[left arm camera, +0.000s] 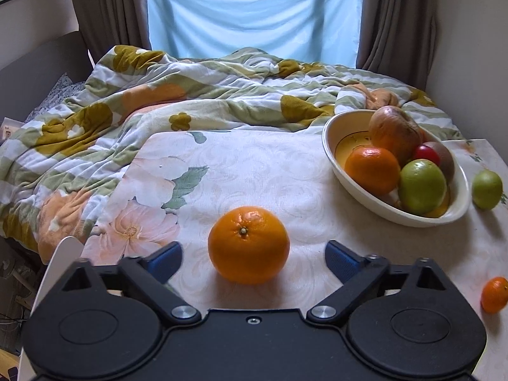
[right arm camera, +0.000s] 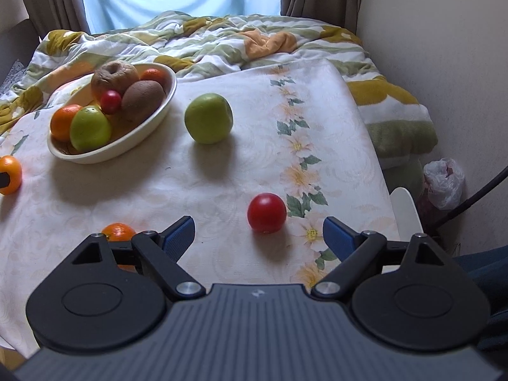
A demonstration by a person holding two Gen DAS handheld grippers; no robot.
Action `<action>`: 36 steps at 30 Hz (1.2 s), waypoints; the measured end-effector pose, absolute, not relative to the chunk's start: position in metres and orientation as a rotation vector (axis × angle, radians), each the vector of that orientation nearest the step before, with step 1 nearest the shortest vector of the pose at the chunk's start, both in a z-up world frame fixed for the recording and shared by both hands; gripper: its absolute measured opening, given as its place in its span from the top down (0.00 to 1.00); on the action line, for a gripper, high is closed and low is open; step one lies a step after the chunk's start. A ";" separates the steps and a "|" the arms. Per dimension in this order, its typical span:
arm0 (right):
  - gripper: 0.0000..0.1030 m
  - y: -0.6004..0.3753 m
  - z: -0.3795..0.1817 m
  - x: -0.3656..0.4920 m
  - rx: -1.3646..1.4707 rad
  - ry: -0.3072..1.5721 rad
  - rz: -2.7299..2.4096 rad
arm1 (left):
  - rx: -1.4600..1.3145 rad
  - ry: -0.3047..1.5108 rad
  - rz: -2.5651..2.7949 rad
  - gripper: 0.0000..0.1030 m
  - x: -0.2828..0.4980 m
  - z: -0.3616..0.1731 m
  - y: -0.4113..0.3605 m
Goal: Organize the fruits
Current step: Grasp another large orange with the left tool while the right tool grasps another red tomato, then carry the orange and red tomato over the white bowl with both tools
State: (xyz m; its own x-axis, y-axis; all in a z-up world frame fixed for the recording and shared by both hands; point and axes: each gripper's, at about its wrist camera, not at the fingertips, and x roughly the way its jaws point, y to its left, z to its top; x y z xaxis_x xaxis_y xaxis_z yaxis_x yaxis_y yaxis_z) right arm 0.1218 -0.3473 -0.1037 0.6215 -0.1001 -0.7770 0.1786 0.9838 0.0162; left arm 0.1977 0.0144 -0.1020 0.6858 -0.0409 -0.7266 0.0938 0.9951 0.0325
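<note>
In the left wrist view a large orange (left arm camera: 249, 245) lies on the floral tablecloth, between the wide-apart blue pads of my left gripper (left arm camera: 254, 258), which is open and not touching it. A cream bowl (left arm camera: 330, 146) at the right holds several fruits. In the right wrist view my right gripper (right arm camera: 258, 235) is open; a red fruit (right arm camera: 266, 212) lies just ahead between its fingers, untouched. A green apple (right arm camera: 208, 118) lies farther ahead, right of the bowl (right arm camera: 149, 127). A small orange (right arm camera: 118, 232) sits by the left finger.
A rumpled floral blanket (left arm camera: 158, 95) covers the bed behind the table. A loose green fruit (left arm camera: 486, 189) and a small orange (left arm camera: 494, 294) lie right of the bowl. The wall (right arm camera: 444, 63) and a plastic bag (right arm camera: 444, 182) stand at the right.
</note>
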 end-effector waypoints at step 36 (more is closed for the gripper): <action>0.56 -0.348 -0.112 0.137 0.067 0.904 -0.173 | 0.021 0.844 -0.107 0.38 0.170 -0.099 0.014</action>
State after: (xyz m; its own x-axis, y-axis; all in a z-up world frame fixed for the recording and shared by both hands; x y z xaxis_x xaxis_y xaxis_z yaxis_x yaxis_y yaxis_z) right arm 0.1367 -0.3477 -0.1121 0.6059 -0.1210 -0.7863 0.1776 0.9840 -0.0147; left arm 0.1703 0.0140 -0.0989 0.6597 -0.0864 -0.7466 0.1034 0.9944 -0.0238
